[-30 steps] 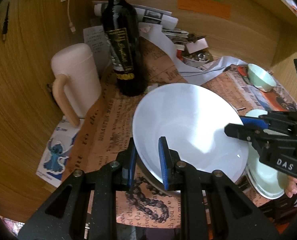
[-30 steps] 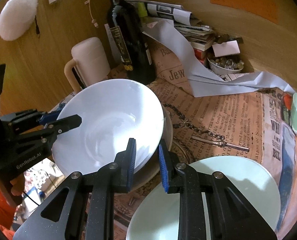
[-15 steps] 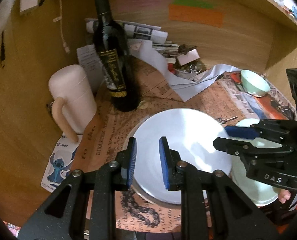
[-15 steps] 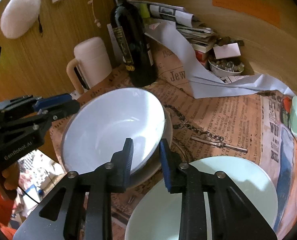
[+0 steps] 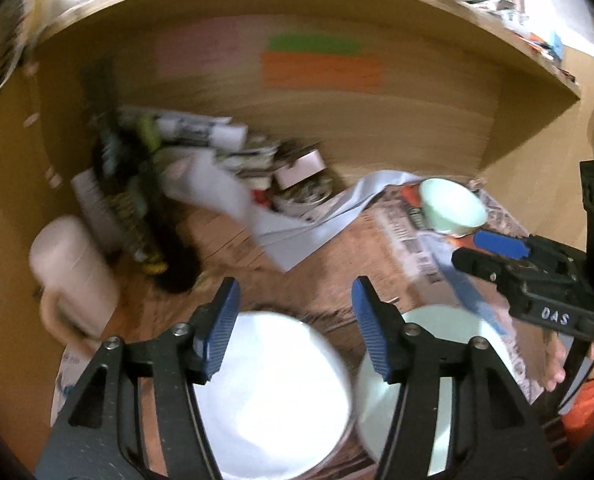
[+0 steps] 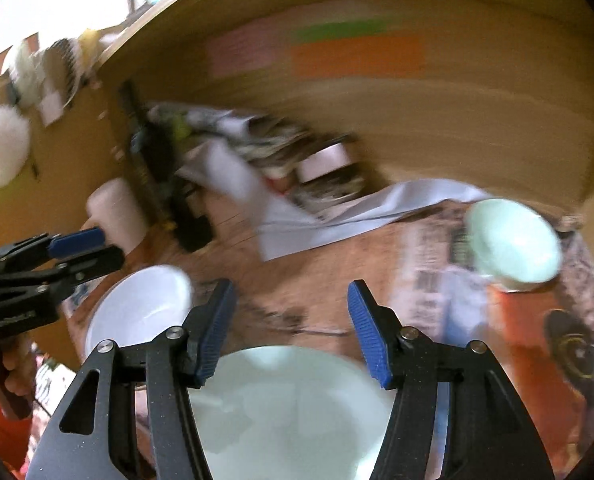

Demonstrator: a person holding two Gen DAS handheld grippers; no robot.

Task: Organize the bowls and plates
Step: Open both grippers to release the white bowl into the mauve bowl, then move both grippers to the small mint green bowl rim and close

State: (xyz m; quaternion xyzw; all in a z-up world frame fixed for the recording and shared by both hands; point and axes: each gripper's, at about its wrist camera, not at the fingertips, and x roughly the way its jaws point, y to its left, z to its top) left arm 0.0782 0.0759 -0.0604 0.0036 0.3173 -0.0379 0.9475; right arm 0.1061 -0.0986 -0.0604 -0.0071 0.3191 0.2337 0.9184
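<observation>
At the bottom of the left wrist frame the left hand-held gripper (image 5: pixel 295 320) has just been opening; its blue pads now stand spread with nothing between them. The white bowl (image 5: pixel 273 396) they pinched a second ago sits released on the bench, lower centre. Likewise the right hand-held gripper (image 6: pixel 289 324) has just been opening, empty, above the pale green plate (image 6: pixel 293 408). That placement looks done. Both grippers tilt downward and have pulled back and up. Farther off, right of centre, the small green bowl (image 6: pixel 513 240) waits, likely next
</observation>
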